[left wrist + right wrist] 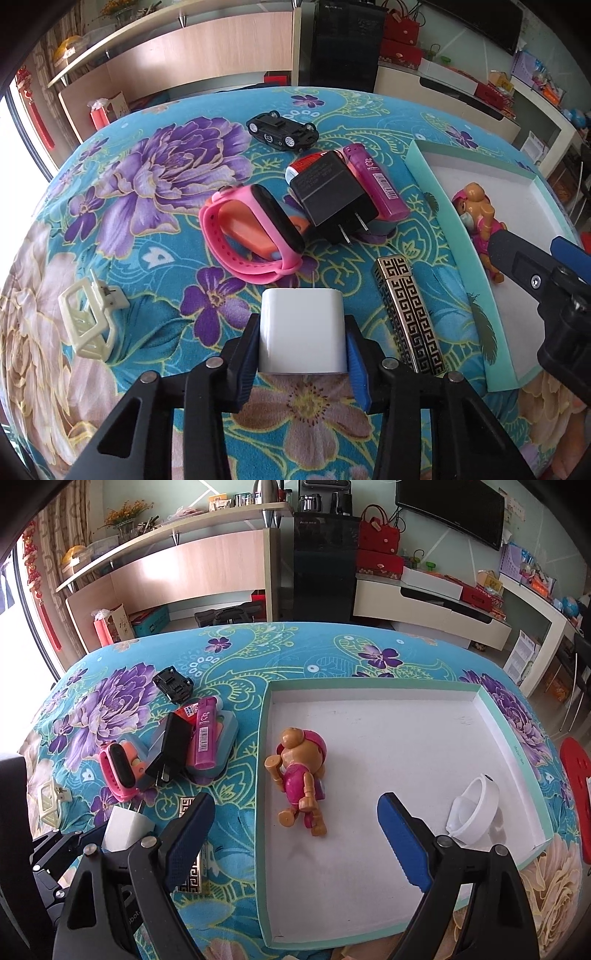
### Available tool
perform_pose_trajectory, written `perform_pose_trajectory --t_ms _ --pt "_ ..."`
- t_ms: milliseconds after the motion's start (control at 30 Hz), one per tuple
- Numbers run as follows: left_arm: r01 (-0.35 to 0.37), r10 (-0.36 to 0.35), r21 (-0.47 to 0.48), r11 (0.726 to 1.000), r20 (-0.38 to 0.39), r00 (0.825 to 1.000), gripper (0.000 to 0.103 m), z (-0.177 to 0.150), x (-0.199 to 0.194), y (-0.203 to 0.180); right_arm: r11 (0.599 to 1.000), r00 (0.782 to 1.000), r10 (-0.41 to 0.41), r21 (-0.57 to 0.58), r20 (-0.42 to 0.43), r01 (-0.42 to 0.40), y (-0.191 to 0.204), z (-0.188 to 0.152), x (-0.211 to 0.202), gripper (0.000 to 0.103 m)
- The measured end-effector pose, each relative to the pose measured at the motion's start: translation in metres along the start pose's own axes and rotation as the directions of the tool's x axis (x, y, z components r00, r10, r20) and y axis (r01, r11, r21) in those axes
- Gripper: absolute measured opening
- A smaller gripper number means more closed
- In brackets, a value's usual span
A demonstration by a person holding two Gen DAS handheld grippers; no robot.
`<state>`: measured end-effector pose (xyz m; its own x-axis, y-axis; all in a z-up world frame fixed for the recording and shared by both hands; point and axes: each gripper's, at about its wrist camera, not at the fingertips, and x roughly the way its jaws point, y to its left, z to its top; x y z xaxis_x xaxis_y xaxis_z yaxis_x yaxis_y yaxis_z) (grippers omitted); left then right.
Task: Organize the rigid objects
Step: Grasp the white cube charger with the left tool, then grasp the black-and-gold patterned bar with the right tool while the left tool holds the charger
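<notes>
Left gripper clamps unmarked white charger; barcode-labelled pink lighter nearby.

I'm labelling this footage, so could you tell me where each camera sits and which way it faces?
Left wrist: on the left gripper, looking across the floral table; its fingers clamp the white charger.
Right wrist: on the right gripper, open, looking down over the tray holding the toy dog.
Shared: charger, dog, pink watch, black plug.
</notes>
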<state>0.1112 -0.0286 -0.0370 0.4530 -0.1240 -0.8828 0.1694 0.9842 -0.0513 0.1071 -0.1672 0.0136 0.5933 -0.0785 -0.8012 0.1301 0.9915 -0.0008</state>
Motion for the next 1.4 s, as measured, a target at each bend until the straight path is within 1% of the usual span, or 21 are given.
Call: perform_pose_trajectory --t_ms 100,267,433,500,567,600,667,767,900,967,1033,1200,1267,1400 --pt "0.011 -0.01 -0.025 1.0 0.003 1.0 0.045 0.001 -0.002 0.006 1.0 1.0 0.019 -0.011 -0.001 -0.019 0.004 0.0 0.0 0.09" --pt "-0.023 0.025 -0.081 0.996 0.026 0.999 0.045 0.003 -0.01 0.024 0.997 0.998 0.066 -0.043 -0.002 -0.066 0.014 -0.002 -0.001 0.09" --pt "-0.05 0.058 -0.149 0.988 0.052 0.997 0.045 0.004 -0.02 0.046 0.987 0.99 0.139 -0.075 -0.016 -0.139 0.027 -0.004 -0.001 0.088" --pt "-0.059 0.07 -0.172 0.983 0.058 0.996 0.045 0.004 -0.023 0.054 0.983 0.987 0.157 -0.097 -0.02 -0.158 0.034 -0.006 -0.002 0.082" --pt "-0.061 0.074 -0.188 0.98 0.063 0.995 0.045 0.004 -0.025 0.059 0.978 0.985 0.167 -0.118 -0.033 -0.17 0.041 -0.007 0.0 0.07" --pt "-0.061 0.074 -0.191 0.98 0.062 0.995 0.045 0.004 -0.025 0.06 0.976 0.984 0.171 -0.127 -0.042 -0.175 0.044 -0.008 0.002 0.067" --pt "-0.06 0.073 -0.195 0.979 0.061 0.995 0.045 0.004 -0.024 0.061 0.973 0.983 0.175 -0.143 -0.061 -0.182 0.05 -0.011 0.006 0.056" --pt "-0.055 0.069 -0.2 0.978 0.064 0.996 0.045 0.003 -0.025 0.063 0.967 0.978 0.19 -0.157 -0.084 -0.202 0.055 -0.014 0.01 0.046" --pt "-0.051 0.065 -0.209 0.977 0.058 0.996 0.045 0.003 -0.024 0.064 0.96 0.974 0.199 -0.176 -0.105 -0.215 0.063 -0.017 0.015 0.043" --pt "-0.05 0.064 -0.212 0.976 0.055 0.996 0.045 0.002 -0.023 0.065 0.957 0.973 0.198 -0.191 -0.122 -0.219 0.068 -0.019 0.019 0.038" --pt "-0.05 0.062 -0.214 0.976 0.053 0.997 0.045 0.002 -0.023 0.065 0.955 0.97 0.194 -0.198 -0.144 -0.22 0.071 -0.022 0.024 0.036" --pt "-0.046 0.057 -0.216 0.975 0.046 0.997 0.045 0.002 -0.02 0.066 0.959 0.969 0.166 -0.199 -0.181 -0.202 0.072 -0.027 0.033 0.03" --pt "-0.045 0.055 -0.217 0.975 0.041 0.998 0.045 0.001 -0.019 0.066 0.961 0.968 0.161 -0.195 -0.192 -0.198 0.071 -0.027 0.037 0.025" --pt "-0.044 0.053 -0.22 0.975 0.034 0.998 0.045 0.001 -0.017 0.066 0.962 0.967 0.161 -0.189 -0.196 -0.198 0.071 -0.027 0.041 0.025"
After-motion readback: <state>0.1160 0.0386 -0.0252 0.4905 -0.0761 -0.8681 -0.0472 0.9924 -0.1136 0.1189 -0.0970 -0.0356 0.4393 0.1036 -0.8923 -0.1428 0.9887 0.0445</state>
